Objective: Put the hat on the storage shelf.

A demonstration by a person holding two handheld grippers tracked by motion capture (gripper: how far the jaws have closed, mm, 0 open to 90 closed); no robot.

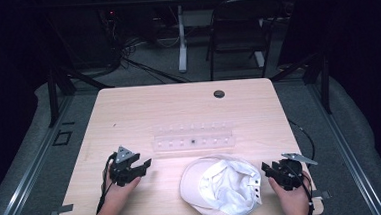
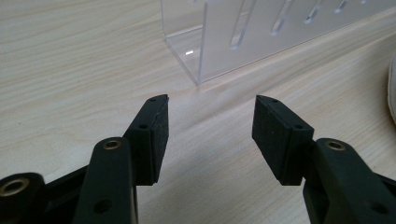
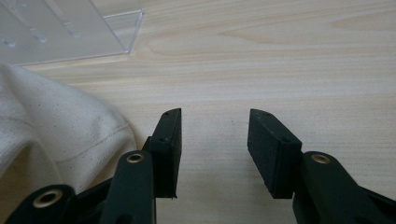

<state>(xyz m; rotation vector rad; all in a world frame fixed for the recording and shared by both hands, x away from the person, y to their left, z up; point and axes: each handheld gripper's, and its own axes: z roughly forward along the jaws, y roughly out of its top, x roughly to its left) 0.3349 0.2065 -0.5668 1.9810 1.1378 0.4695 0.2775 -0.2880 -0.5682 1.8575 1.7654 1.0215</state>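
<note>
Table: a light wooden table with a dark round hole near its far edge.
Cap: a white cloth cap lies upside down near the front edge of the table, a little right of the middle, its open inside facing up and a strip with small holes at its right side.
Rack: a clear plastic rack with a row of slots lies across the middle of the table, just beyond the cap and apart from it.
Left gripper: the left gripper sits low over the table at the near left, held by a hand, pointing right toward the cap but well short of it. Its jaws stand spread with only bare wood between them; in the left gripper view the near corner of the rack lies ahead.
Right gripper: the right gripper is at the near right, just beside the cap's right edge, held by the other hand. Its jaws are spread wide and hold nothing; in the right gripper view the cap's cloth lies close by the left jaw, and I cannot tell whether the two touch.
</note>
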